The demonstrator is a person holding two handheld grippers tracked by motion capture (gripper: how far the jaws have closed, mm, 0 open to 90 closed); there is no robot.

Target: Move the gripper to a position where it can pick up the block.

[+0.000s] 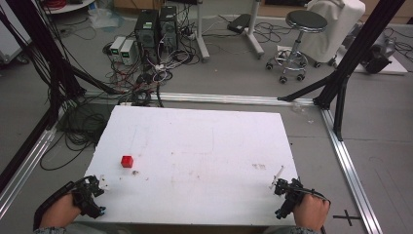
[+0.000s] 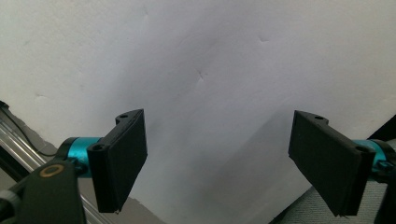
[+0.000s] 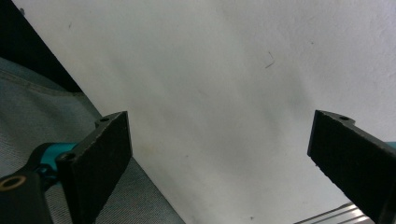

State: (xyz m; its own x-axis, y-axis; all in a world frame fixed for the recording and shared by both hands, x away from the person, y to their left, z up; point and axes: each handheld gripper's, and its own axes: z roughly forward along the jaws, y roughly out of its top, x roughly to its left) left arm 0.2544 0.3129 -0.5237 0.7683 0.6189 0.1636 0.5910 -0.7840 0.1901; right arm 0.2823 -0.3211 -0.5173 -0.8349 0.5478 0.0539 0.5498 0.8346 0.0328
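Cube [image 1: 127, 161] sits red on the white table [image 1: 204, 146], ahead and right of the left gripper [image 1: 100, 186], nearer than the right gripper [image 1: 277, 184]; both spread wide, empty.

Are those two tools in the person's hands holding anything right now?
No. The left tool and right tool are both open over bare table; the red cube sits untouched.

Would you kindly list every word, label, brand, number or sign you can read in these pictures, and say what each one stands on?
No readable text anywhere.
Black cross mark taped on the grey floor at the right: a sign, not a letter.
Two white boxes with green lights on the floor: any labels too small to read.
Two black computer towers: any markings too blurred to read.
Small red cube and white tabletop: no print visible.
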